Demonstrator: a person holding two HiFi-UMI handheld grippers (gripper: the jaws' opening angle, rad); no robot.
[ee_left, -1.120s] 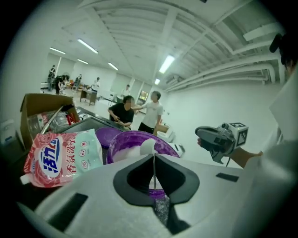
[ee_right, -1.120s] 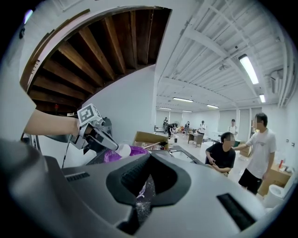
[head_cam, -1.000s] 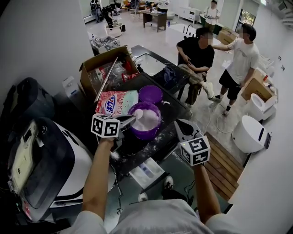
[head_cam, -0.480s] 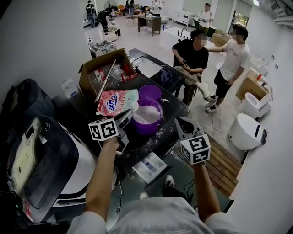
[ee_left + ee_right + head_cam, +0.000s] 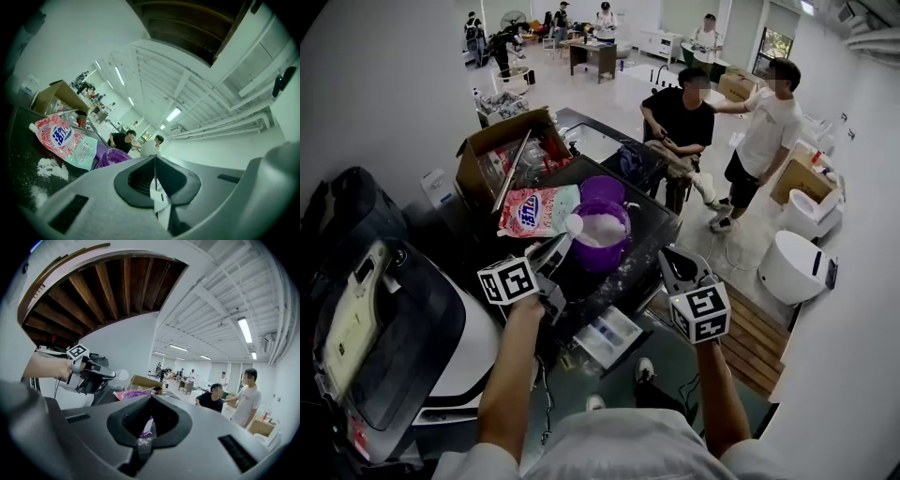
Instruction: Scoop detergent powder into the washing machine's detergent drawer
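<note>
My left gripper [image 5: 560, 243] is shut on the handle of a white scoop [image 5: 574, 223], whose round head hangs at the left rim of a purple bucket [image 5: 602, 240] full of white powder. In the left gripper view the jaws stand closed on the white handle [image 5: 158, 199]. The pink detergent bag [image 5: 534, 208] lies flat to the left of the bucket. Below the table's front edge the washing machine's detergent drawer [image 5: 609, 336] stands pulled out. My right gripper [image 5: 672, 262] is shut and holds nothing, to the right of the bucket. The right gripper view shows the left gripper [image 5: 89, 374] with the scoop.
A purple lid [image 5: 604, 190] lies behind the bucket, with an open cardboard box [image 5: 508, 155] at the back left. The washing machine [image 5: 389, 328] fills the left side. Spilled powder [image 5: 625, 272] dusts the dark table. Two people [image 5: 712, 122] are beyond the table.
My left gripper has drawn back toward me and lifted the scoop out of the powder to the bucket's left rim. The right gripper has stayed where it was.
</note>
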